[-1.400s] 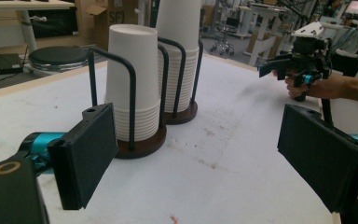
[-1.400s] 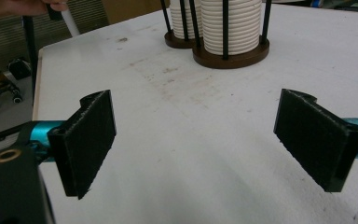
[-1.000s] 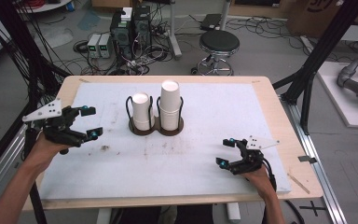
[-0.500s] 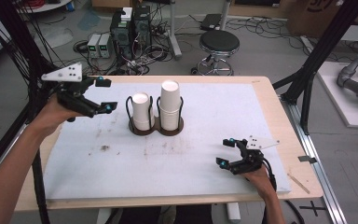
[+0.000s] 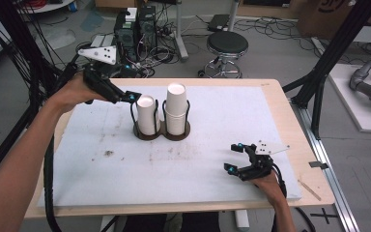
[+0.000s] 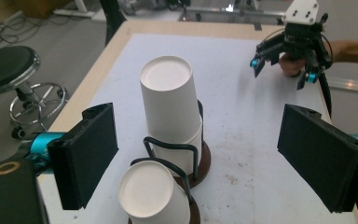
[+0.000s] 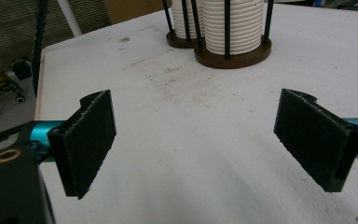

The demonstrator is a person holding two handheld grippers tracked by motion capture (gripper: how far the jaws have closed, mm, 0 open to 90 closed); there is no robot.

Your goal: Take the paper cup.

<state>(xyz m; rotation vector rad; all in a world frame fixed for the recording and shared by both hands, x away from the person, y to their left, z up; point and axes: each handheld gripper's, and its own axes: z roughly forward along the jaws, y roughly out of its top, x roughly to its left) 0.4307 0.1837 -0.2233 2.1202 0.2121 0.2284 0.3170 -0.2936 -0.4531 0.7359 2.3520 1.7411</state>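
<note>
The left gripper (image 5: 131, 94), jaws apart and holding nothing, hovers just above the shorter stack of white paper cups (image 5: 147, 114) in its dark round wire-posted holder (image 5: 145, 133) (a taller stack (image 5: 176, 108) stands just beside it). Well away from that holder, near the table's edge closest to the person, the right gripper (image 5: 235, 157) rests on the white table cover (image 5: 101, 164), jaws likewise spread and empty.

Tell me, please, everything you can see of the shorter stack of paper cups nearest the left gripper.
The shorter cup stack is white paper cups nested upside down, flat bottom up, ribbed by stacked rims low down. It stands upright in a black wire holder on a round dark wooden base, touching the taller stack's matching holder. It sits on the white mat. The left gripper, open, hovers at its top; contact can't be told.
</note>
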